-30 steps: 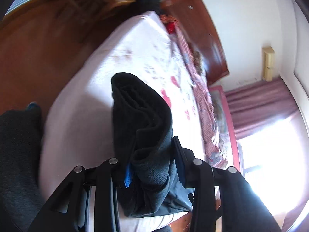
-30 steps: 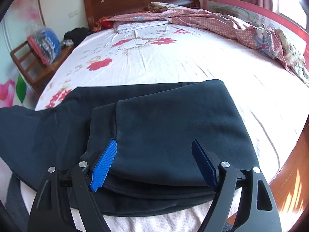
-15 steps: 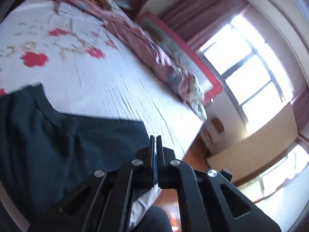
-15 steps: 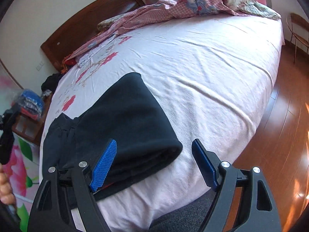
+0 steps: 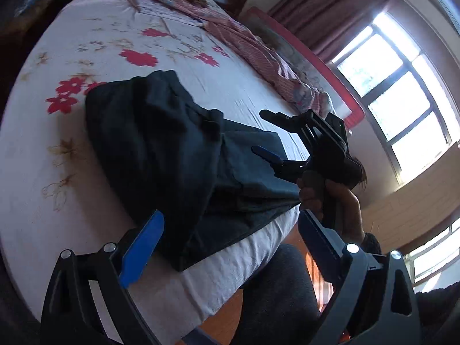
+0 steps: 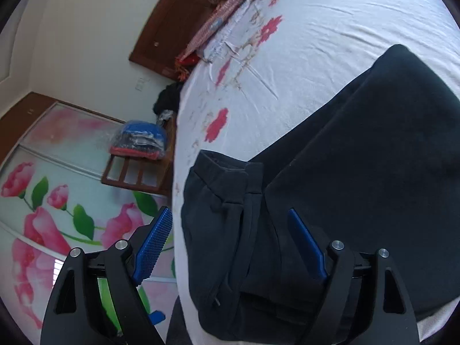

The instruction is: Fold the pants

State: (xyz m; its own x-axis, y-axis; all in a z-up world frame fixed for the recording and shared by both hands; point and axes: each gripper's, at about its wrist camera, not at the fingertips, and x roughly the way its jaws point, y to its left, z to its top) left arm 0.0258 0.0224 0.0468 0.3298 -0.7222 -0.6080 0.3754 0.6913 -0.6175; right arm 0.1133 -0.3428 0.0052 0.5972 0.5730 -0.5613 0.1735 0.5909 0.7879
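The dark folded pants (image 5: pixel 172 155) lie in a thick stack near the front edge of the white flowered bed (image 5: pixel 86 43). My left gripper (image 5: pixel 230 244) is open and empty, held above the near edge of the stack. My right gripper (image 6: pixel 230 244) is open and empty, just above the waistband end of the pants (image 6: pixel 330 187). In the left wrist view the right gripper (image 5: pixel 267 135) shows at the right with a hand on its handle, its jaws apart over the pants.
A pink patterned blanket (image 5: pixel 258 49) lies bunched along the far side of the bed. A wooden headboard (image 6: pixel 172 20) stands at the back. A bedside stand with a blue bag (image 6: pixel 141 143) and a flowered wardrobe door (image 6: pixel 43 201) are at the left. Wooden floor lies below the bed edge.
My left gripper has let go of the pants, shut briefly, and now stands open above them. My right gripper has swung left toward the waistband end, still open.
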